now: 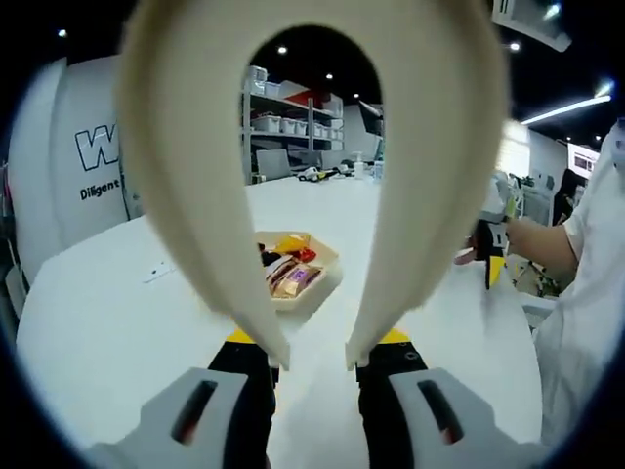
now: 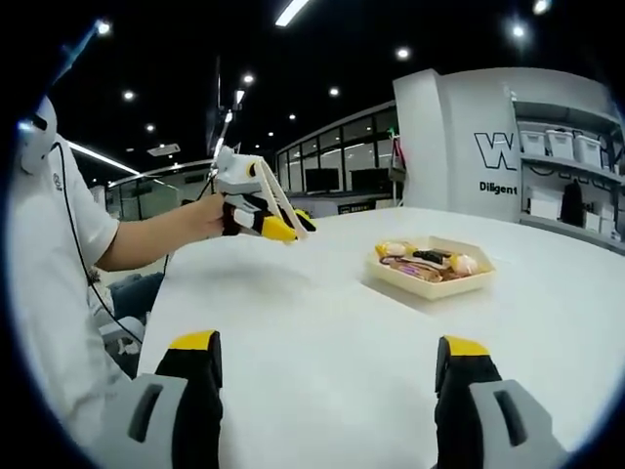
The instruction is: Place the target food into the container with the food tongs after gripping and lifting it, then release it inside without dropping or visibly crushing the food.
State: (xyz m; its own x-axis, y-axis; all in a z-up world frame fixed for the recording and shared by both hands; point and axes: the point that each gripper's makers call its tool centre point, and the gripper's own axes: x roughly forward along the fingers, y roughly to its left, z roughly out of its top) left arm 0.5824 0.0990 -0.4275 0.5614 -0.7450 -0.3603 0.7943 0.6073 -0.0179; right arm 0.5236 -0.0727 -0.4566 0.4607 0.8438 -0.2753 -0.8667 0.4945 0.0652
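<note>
Left tool [image 1: 317, 363] clamped on cream food tongs [image 1: 312, 166], raised above tabletop [image 2: 322, 362] near food tray [image 2: 430, 269]; right tool [image 2: 332, 376] spread wide, empty.

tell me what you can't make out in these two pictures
- Left gripper view: the tongs cover one edge of the tray, and their tips run past the top edge.
- Both views: the food is too small to name.
- Right gripper view: the left gripper is too small to judge its grip.
</note>
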